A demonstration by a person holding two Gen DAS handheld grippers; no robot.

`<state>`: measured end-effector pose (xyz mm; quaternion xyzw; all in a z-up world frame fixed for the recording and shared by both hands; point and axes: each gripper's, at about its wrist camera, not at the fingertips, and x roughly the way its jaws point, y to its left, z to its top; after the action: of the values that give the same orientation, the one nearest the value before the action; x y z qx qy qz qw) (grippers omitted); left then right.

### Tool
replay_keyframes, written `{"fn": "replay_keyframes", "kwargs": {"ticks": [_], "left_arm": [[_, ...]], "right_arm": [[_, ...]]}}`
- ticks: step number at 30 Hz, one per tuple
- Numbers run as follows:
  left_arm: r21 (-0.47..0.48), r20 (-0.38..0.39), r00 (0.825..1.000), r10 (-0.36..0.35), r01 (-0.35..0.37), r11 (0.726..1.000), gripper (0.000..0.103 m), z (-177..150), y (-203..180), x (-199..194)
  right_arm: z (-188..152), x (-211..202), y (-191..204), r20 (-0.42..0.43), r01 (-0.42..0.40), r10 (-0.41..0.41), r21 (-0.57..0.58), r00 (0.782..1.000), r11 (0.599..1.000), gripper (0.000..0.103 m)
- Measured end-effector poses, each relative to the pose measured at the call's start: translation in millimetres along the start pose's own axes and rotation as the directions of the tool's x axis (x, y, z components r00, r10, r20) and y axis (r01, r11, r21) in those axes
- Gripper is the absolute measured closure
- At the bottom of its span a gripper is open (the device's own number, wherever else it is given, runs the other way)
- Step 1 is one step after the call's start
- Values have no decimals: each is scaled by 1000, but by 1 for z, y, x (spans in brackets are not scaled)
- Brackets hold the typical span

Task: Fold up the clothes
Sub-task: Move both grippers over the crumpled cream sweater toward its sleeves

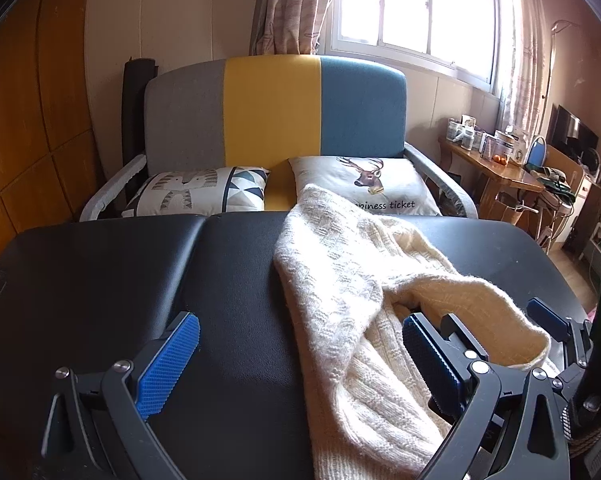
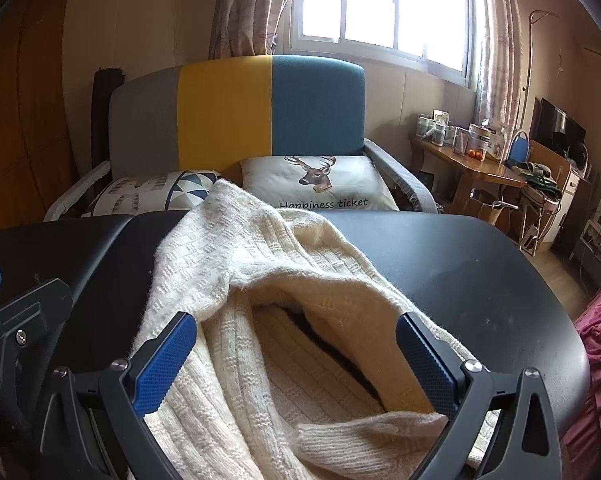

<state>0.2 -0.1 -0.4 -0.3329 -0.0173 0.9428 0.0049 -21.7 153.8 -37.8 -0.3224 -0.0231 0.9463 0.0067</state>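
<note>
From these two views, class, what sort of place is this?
Probably a lived-in home room: a grey, yellow and blue fabric sofa with printed cushions, a curtained window, and a cluttered wooden side table.

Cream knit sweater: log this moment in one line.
cream knit sweater: crumpled, unfolded on black padded table | left gripper: open | right gripper: open, over sweater

So the cream knit sweater (image 1: 340,280) is lying rumpled on the black tabletop (image 1: 120,272), stretched from the near edge toward the far one. It's chunky, with a basket-weave texture and a ribbed hem nearest the camera. One part is folded over itself, leaving a gaping opening (image 2: 324,332) facing up.
</note>
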Motion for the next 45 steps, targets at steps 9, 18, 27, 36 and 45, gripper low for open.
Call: {"fn": "replay_keyframes", "kwargs": {"ticks": [9, 18, 27, 36, 45], "left_arm": [[0, -21, 1000, -9, 9, 1000, 0, -6, 1, 1], [-15, -82, 986, -143, 143, 990, 0, -19, 6, 14], [-93, -99, 975, -200, 191, 977, 0, -32, 27, 18], [-197, -156, 927, -341, 309, 930, 0, -46, 60, 22], [-256, -235, 882, -409, 350, 901, 0, -71, 71, 27]], "right_arm": [[-11, 4, -7, -8, 0, 0, -12, 1000, 1000, 0], [-12, 8, -7, -36, 14, -14, -9, 999, 1000, 0], [-13, 8, -12, -53, -26, 26, 1, 998, 1000, 0], [-27, -5, -93, -44, -465, 494, 273, 868, 842, 0], [-101, 7, -213, 101, -507, 653, 722, 751, 472, 0]]}}
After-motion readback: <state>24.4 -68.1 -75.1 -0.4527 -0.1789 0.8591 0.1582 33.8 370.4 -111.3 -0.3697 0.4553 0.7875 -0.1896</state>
